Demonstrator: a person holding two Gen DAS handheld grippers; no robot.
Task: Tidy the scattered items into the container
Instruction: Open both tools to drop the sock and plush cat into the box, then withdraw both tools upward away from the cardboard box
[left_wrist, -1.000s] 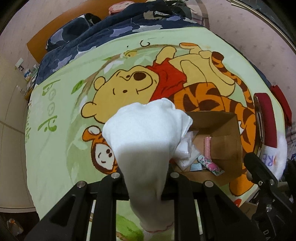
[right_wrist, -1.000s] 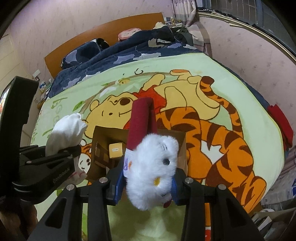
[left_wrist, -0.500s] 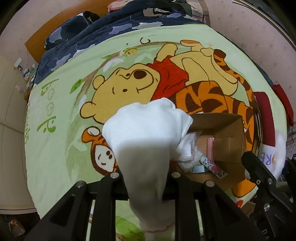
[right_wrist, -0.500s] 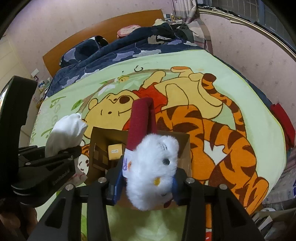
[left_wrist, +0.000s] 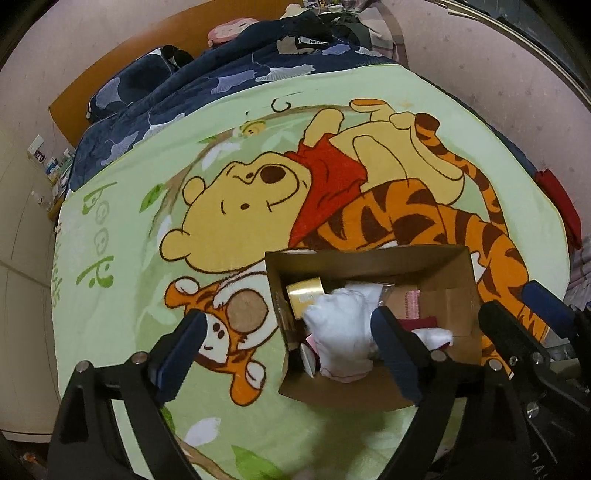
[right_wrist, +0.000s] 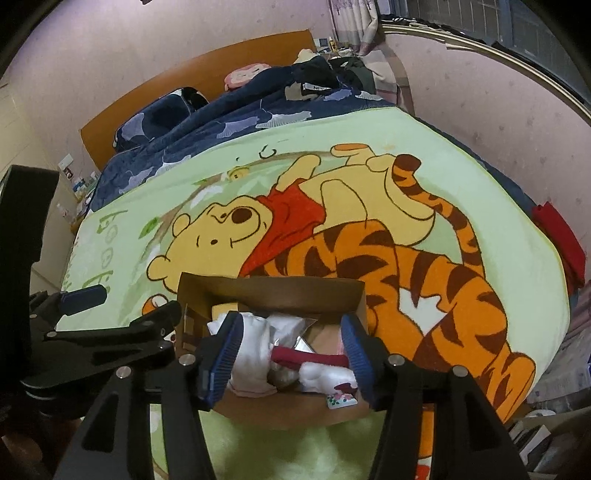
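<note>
A brown cardboard box lies on the bed just below both grippers. My left gripper is above the box's left side, its jaws opening wide, pads touching nothing. The white cloth lies loose in the box beside a gold carton. My right gripper hangs over the box with its jaws opening. The fluffy white plush with its dark red part rests in the box under them, free of the pads.
The box sits on a green blanket printed with a yellow bear and a striped tiger. A dark blue duvet and a wooden headboard lie beyond. Red fabric hangs at the bed's right edge, by the pink wall.
Both grippers have opened. The white cloth has left the left jaws and the plush has left the right jaws; both now lie in the box.
</note>
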